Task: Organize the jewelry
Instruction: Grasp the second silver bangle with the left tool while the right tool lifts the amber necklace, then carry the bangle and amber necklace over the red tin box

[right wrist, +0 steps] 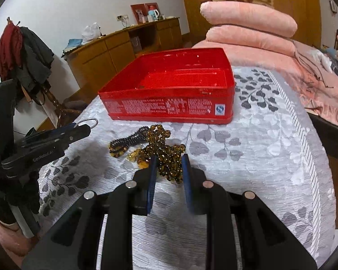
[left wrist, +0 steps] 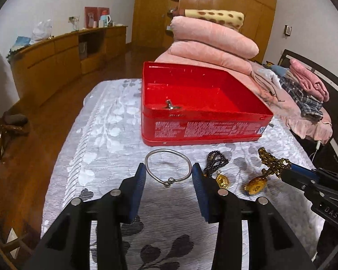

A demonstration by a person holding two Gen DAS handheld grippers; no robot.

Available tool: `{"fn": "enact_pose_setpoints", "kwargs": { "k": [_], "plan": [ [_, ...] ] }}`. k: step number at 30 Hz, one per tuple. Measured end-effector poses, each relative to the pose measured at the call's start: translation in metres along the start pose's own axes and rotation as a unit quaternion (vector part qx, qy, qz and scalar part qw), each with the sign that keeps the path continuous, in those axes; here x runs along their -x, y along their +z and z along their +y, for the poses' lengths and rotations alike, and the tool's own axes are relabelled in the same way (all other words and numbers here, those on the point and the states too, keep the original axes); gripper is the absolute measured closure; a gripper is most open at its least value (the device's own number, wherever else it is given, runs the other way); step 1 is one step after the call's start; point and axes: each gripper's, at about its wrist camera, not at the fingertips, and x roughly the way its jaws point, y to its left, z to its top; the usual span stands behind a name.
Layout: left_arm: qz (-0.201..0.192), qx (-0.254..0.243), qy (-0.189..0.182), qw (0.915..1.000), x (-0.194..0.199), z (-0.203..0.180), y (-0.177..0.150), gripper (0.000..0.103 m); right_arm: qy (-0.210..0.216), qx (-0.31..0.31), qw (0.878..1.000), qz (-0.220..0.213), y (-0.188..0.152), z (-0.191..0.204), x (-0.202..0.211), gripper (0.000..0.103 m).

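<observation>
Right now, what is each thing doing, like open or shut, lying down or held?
Red tin: open, no lid on, one small trinket inside.
Silver bangle: lying flat on the cloth, between the fingers of the left tool, untouched.
Left tool: open.
Brown bead necklace: heaped on the cloth, between the fingers of the right tool.
Right tool: open.
Black bead string: lying bunched, untouched.

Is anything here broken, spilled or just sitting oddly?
Nothing looks broken or spilled. The amber bead necklace lies in a tangled heap, touching the dark bead string, so they may snag. A small metal piece already sits alone in the red tin; the silver bangle lies flat.
</observation>
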Motion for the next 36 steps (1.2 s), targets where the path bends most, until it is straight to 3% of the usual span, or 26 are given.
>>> {"fn": "enact_pose_setpoints", "kwargs": {
  "k": [23,36],
  "plan": [
    [-0.033,-0.005,0.0,0.9994,0.013,-0.006,0.02,0.061,-0.004,0.017,0.999,-0.042,0.03,0.004,0.021,0.082],
    [-0.055,-0.009,-0.004,0.9984,0.001,-0.016,0.06,0.061,-0.003,0.022,0.998,-0.065,0.074,0.0,0.014,0.082]
  ]
}}
